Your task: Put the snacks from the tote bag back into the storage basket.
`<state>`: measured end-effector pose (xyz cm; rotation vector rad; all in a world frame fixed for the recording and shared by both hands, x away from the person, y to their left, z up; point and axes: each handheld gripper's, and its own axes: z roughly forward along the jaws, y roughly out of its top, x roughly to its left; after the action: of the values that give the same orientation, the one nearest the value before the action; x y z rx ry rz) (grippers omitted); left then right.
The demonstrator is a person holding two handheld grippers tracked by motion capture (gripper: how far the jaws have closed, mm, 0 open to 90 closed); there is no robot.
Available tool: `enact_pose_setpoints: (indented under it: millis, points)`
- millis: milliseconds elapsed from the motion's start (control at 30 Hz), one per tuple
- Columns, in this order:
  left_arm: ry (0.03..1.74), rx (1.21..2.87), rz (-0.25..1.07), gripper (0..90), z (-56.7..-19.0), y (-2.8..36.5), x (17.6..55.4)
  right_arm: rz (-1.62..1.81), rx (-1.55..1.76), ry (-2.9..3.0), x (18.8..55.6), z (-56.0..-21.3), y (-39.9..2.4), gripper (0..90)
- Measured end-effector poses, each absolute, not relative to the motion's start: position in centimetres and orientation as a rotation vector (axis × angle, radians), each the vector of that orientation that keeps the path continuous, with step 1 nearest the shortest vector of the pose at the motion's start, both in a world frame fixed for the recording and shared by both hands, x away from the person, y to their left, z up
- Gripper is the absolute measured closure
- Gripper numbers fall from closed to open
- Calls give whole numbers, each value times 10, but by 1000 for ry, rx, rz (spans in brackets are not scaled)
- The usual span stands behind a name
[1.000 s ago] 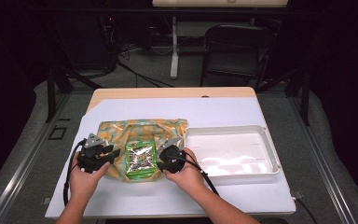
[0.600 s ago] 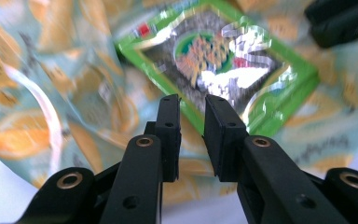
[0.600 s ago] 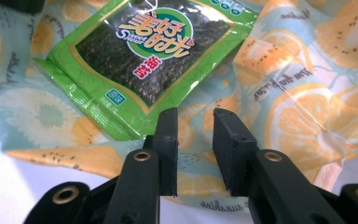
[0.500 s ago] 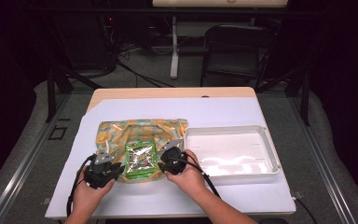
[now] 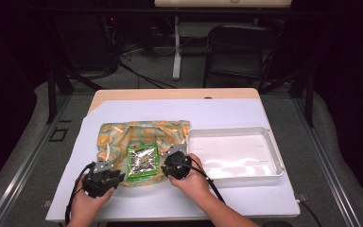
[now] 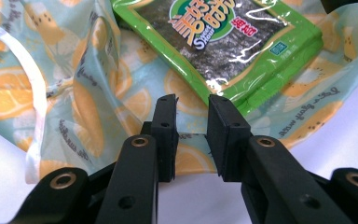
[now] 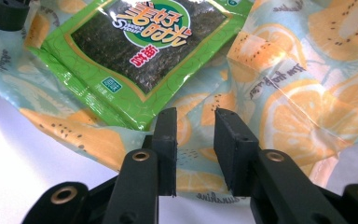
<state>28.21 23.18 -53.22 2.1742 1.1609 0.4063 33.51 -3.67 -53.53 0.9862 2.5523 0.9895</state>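
Bag [image 5: 144, 135]: lemon-print plastic, flat on the bench [image 5: 227, 111], near edge at both tools.
Packet [image 5: 142, 162]: green seaweed snack, lying just beyond both tools, apparently inside the bag (film glare makes this uncertain).
Left tool [image 6: 191, 123]: jaws have just been closing then easing apart; now part-spread, bag edge between them, pads apparently not pressing.
Right tool [image 7: 195, 135]: part-spread over the same edge, likewise poised to pinch.
Tray [image 5: 274, 156]: white, empty, past the right tool, likely the packet's destination.
Bag mouth: not discernible.
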Motion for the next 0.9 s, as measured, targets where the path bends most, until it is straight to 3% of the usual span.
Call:
enact_pose_setpoints:
  millis: [333,900]
  points:
    - [1176,2192,403,711,-539,229,282,982,985,2541,332,-539,-39,681]
    - [1146,2094,429,604,-507,224,299,1126,1032,2490,336,-521,-36,621]
